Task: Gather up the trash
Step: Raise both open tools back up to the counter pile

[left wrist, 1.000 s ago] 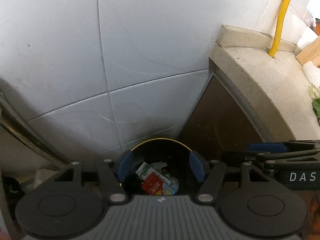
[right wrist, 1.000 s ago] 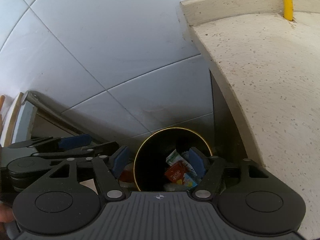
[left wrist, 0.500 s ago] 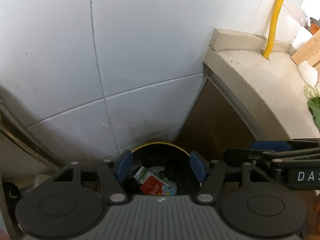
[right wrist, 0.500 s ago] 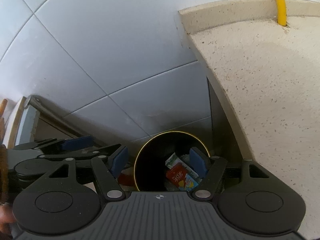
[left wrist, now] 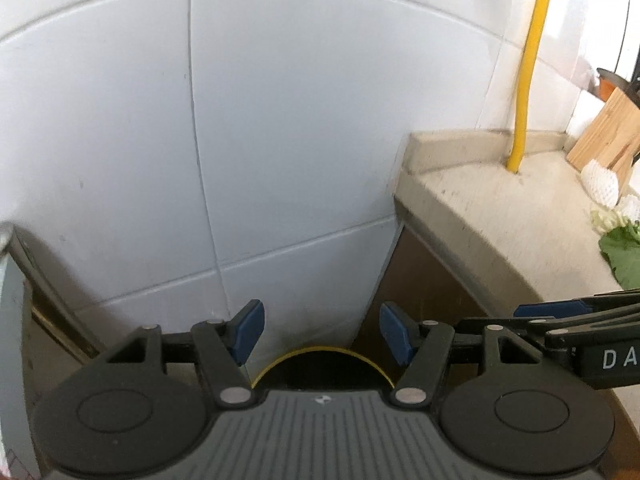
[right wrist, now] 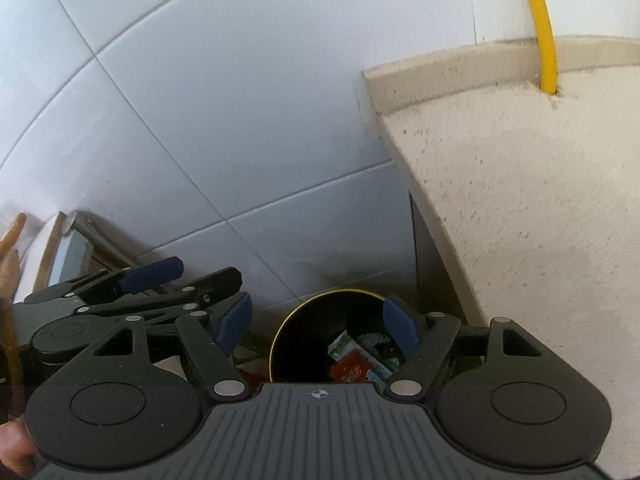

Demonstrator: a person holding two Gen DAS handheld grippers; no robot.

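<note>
Trash (right wrist: pixel 354 364) fills one bin (right wrist: pixel 296 320); two tools (right wrist: pixel 318 326) (left wrist: pixel 322 330) hover empty

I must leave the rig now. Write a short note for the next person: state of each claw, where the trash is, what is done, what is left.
Left claw: open, nothing between its pads.
Right claw: open and empty; its jaws have just been opening wider.
Black bin: on the floor by the tiled wall, beside the counter. Wrappers lie inside it.
Done: some trash is already in the bin.
Left: on the counter, white foam netting and green leaves may be trash; check them.
</note>
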